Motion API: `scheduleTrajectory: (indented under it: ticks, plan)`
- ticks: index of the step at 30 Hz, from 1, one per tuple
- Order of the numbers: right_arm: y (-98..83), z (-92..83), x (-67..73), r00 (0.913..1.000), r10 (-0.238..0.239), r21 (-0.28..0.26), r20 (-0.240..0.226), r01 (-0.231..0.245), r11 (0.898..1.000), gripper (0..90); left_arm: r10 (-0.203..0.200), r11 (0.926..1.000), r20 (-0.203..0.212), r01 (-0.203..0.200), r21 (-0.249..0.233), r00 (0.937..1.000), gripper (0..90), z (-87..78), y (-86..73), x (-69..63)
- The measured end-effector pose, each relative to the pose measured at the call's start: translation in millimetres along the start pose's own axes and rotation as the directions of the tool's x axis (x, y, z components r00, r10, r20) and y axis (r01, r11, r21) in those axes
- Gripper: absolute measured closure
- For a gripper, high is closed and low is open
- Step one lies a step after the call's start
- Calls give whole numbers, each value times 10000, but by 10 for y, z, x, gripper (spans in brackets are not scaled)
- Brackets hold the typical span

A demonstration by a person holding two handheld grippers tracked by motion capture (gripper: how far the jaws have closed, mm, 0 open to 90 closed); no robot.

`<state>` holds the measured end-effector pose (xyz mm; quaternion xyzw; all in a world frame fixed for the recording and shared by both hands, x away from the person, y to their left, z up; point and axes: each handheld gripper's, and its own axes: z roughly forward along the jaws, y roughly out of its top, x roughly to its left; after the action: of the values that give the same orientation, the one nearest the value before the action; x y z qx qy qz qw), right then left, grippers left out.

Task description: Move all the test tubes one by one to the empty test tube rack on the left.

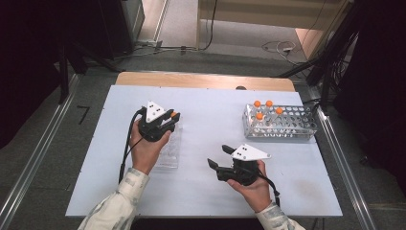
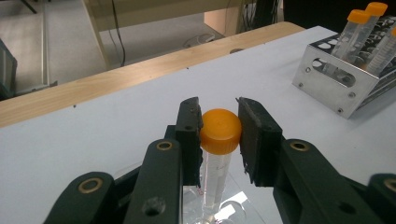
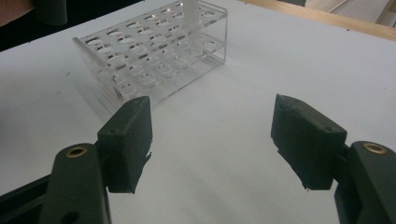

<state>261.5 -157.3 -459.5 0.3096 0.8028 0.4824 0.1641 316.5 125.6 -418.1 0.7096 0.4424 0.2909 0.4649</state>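
Observation:
My left gripper (image 2: 219, 133) is shut on the orange cap of a clear tube (image 2: 218, 140), which hangs upright over a clear plastic rack (image 2: 224, 207). In the high view the left gripper (image 1: 171, 120) holds that orange-capped tube (image 1: 174, 115) above the clear rack (image 1: 170, 153) at the table's left. My right gripper (image 1: 218, 157) rests low at the middle right, open, with nothing between its jaws. In the right gripper view its jaws (image 3: 212, 140) stand wide apart and point at the clear rack (image 3: 154, 51).
A metal rack (image 1: 282, 123) at the back right holds several orange-capped tubes (image 1: 262, 106); it also appears in the left gripper view as the metal rack (image 2: 345, 79). The white table top (image 1: 210, 191) has a wooden strip (image 1: 206, 80) along its far edge.

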Motion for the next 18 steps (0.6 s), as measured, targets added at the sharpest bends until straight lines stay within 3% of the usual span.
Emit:
scheduleTrajectory:
  ticks: [5, 10, 18]
  plan:
    - [0, -4, 1, 10000, 13, 12, 16, -13, 10000, 279, -159, 9999, 88, 158, 59, 9998, 696, 13, -2, 9]
    - [-1, -2, -6, 10000, 1, -4, 21, -1, 10000, 278, -270, 9996, 180, 271, -30, 9995, 624, -2, 4, 17]
    - [-10, 1, -32, 9999, 15, 37, 142, -16, 10000, 279, -614, 9981, 344, 617, -69, 9975, 431, -55, 13, -4]
